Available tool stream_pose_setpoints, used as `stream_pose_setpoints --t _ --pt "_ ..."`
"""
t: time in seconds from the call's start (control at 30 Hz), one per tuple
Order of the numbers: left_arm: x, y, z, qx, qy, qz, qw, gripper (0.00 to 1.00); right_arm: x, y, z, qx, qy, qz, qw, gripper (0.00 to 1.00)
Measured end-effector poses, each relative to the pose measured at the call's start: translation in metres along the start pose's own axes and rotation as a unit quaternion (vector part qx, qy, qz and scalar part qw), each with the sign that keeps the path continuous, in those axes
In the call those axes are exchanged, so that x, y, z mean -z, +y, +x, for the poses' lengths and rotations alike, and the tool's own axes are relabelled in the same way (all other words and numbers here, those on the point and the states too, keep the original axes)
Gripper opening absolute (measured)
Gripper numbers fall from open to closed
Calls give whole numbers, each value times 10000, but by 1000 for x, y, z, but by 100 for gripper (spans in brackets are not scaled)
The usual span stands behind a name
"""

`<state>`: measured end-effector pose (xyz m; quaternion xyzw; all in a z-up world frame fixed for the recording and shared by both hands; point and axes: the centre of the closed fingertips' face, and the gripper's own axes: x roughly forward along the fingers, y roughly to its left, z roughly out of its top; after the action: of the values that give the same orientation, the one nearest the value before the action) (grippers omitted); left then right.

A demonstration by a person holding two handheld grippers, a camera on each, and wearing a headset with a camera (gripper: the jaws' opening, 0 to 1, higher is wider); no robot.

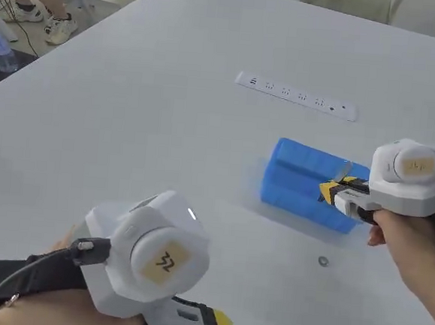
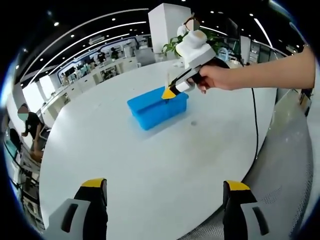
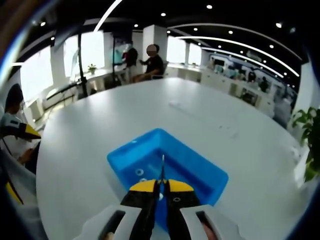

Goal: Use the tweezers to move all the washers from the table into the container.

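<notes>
2 grippers work over a white table (image 1: 130, 125). At left, the left gripper (image 2: 165, 200) hovers above the table, jaws spread wide and empty. At centre, the blue container (image 3: 200, 172) holds at least 2 washers (image 3: 139, 172). At right, the right gripper (image 3: 161, 192) pinches the tweezers (image 3: 162, 165), their tip over the container. 1 washer (image 1: 323, 261) lies on the table, near the container.

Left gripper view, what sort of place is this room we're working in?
Most likely an open-plan office or lab: rows of desks stand behind the big white table, long light strips run across the ceiling, and there is a potted plant. A power strip lies on the table.
</notes>
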<state>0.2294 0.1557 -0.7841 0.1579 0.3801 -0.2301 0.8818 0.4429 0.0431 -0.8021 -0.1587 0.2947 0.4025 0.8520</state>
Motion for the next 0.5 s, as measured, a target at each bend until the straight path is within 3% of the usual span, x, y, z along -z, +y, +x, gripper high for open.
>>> stream_pose_setpoints --t 0.33,0.5 --pt "-15 -8 -6 175 -313 -157 9992 99 -15 1 -26 64 -273 0 9996 3" --pt "-19 -11 -8 217 -400 -102 9989 99 -26 5 -39 90 -478 -40 9988 3"
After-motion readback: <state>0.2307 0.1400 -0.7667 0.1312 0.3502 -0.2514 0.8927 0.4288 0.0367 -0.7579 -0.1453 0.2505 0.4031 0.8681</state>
